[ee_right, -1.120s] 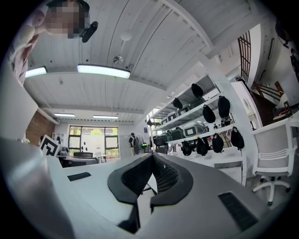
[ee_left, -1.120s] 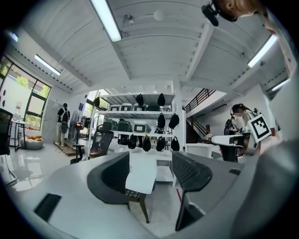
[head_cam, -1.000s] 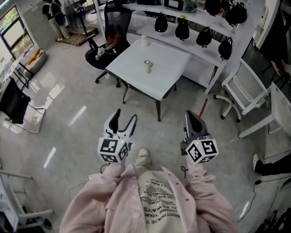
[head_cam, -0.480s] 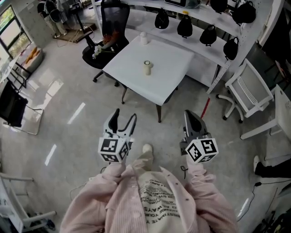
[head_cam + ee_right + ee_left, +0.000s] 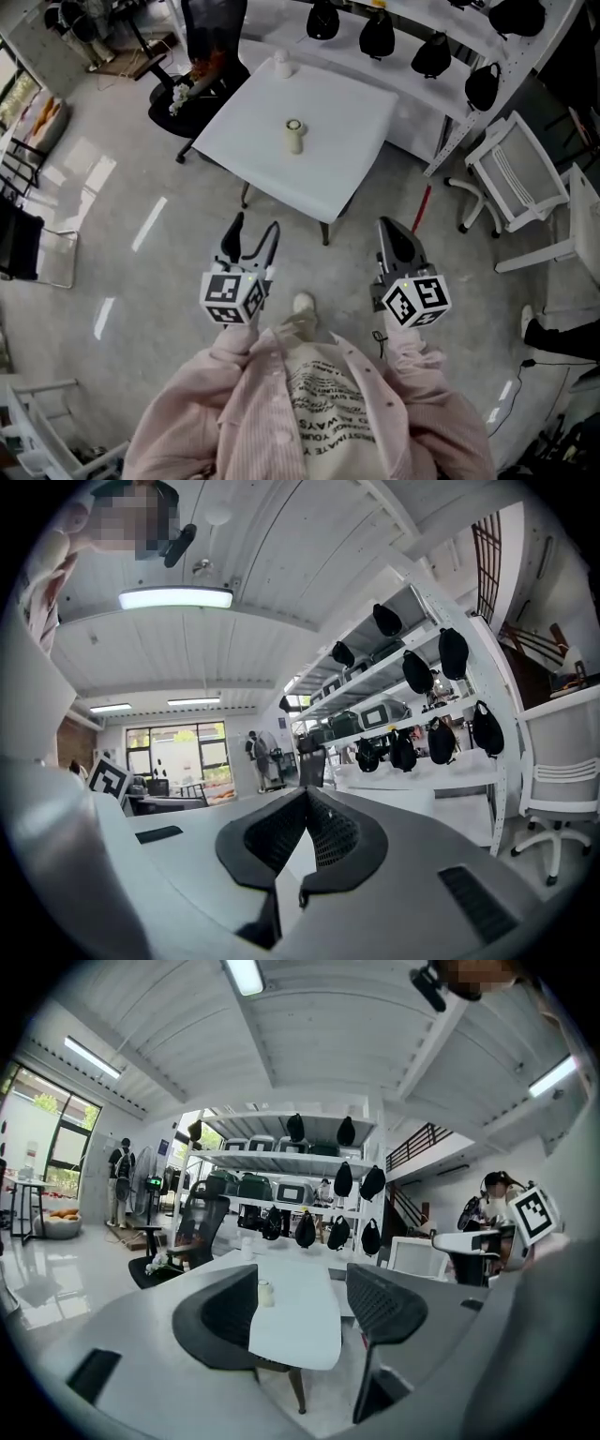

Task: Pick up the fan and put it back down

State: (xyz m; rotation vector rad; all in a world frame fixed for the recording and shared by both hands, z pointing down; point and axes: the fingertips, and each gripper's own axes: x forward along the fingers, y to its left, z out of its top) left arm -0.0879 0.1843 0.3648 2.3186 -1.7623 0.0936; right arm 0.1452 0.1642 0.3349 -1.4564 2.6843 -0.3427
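- The left gripper (image 5: 255, 230) is held low in front of the person's pink shirt (image 5: 319, 412), jaws spread apart with nothing between them; its own view shows only the distant table through the gap
- The right gripper (image 5: 392, 230) is level with it on the other side, jaws pressed together at the tips and gripping nothing
- Both grippers are over the floor (image 5: 122, 216), pale grey and glossy with streaks of reflected light, and well short of the table
- The white table (image 5: 337, 112) is square, on dark legs, set corner-on to the person
- The fan (image 5: 294, 137), a small cream upright piece with a dark ring on top, stands alone near the table's middle, well apart from both grippers
- A small white container (image 5: 281, 64) stands near the table's far edge
- A black office chair (image 5: 202, 56) is just beside the table's far left corner
- Behind the table runs a white shelf rack (image 5: 473, 127) with black bags (image 5: 377, 36) hanging along it
- A white chair (image 5: 511, 183) stands to the right, near the rack
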